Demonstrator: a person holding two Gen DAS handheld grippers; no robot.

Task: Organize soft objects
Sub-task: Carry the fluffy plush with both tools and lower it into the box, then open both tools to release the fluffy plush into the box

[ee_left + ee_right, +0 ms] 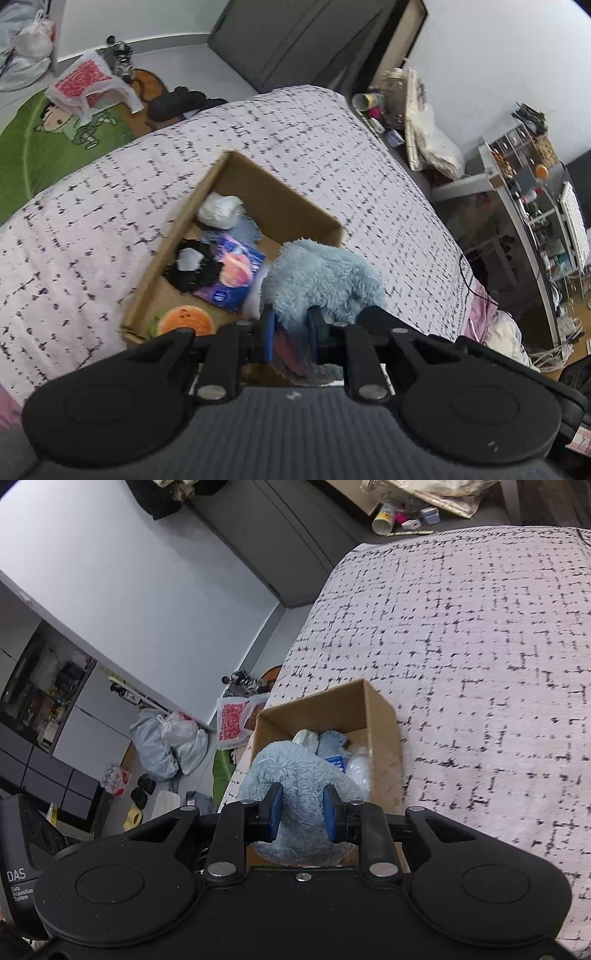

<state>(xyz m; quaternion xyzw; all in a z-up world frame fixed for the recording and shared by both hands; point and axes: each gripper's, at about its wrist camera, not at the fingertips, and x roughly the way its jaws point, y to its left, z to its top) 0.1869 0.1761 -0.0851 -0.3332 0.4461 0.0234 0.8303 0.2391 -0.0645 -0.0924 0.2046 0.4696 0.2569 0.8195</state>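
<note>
A light blue plush toy (321, 280) hangs over the near end of an open cardboard box (280, 201) on the bed. My left gripper (292, 334) is shut on the plush, its blue pads (269, 334) pressing its lower part. My right gripper (303, 814) is also shut on the same plush (295, 775), above the box (380, 716). Inside the box lie a white bundle (221, 210), a black fuzzy item (192, 267), a purple packet (236, 275) and an orange round plush (184, 321).
The bed has a white cover with black marks (92, 221). A green cartoon rug (44, 144) and plastic bags (86, 83) lie on the floor beyond. Cluttered shelves (535, 192) stand to the right. A dark wardrobe (277, 535) lines the wall.
</note>
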